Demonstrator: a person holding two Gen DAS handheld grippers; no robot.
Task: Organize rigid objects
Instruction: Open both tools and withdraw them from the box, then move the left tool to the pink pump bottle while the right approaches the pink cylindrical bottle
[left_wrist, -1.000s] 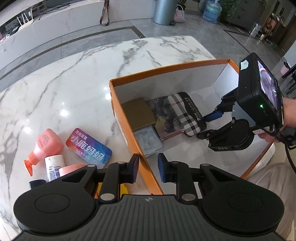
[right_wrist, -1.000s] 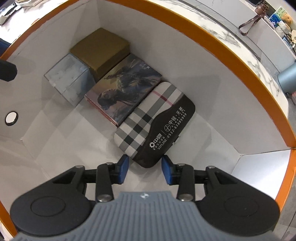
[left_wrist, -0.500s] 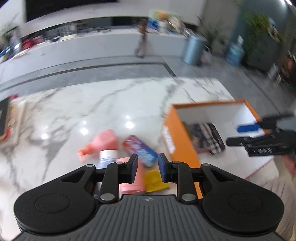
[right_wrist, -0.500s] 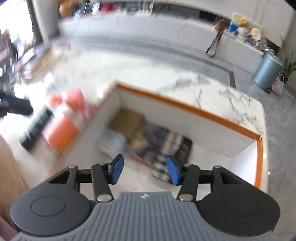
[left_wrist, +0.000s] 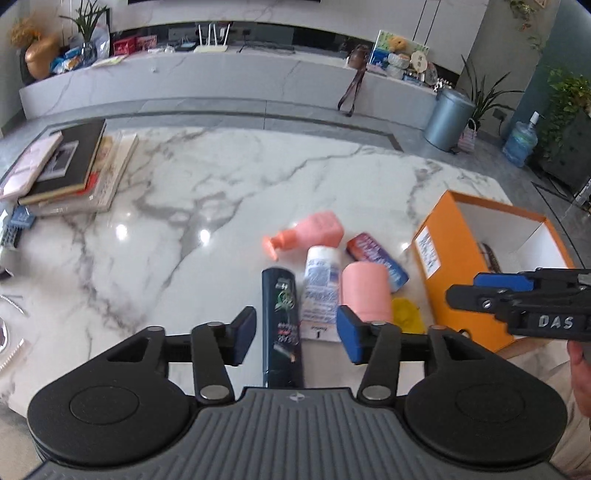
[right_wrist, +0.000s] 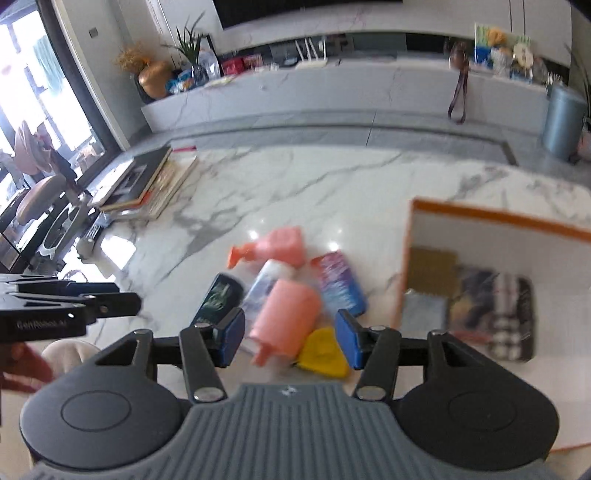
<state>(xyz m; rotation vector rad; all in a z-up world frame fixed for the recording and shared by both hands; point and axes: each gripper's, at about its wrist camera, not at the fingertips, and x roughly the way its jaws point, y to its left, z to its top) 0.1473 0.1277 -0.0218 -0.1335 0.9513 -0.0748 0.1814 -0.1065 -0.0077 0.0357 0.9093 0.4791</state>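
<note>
"das" label (left_wrist: 555, 322) — right gripper (left_wrist: 476, 290)

Both wrist views overlook the marble table (left_wrist: 221, 206).

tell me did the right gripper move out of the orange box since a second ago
Yes. The right gripper was down inside the orange box over the plaid case; now it has pulled back and left, open and empty, above the pink bottle on the table.

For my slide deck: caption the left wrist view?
Open left claw above a dark bottle among toiletries beside the orange box on the marble table.
</note>
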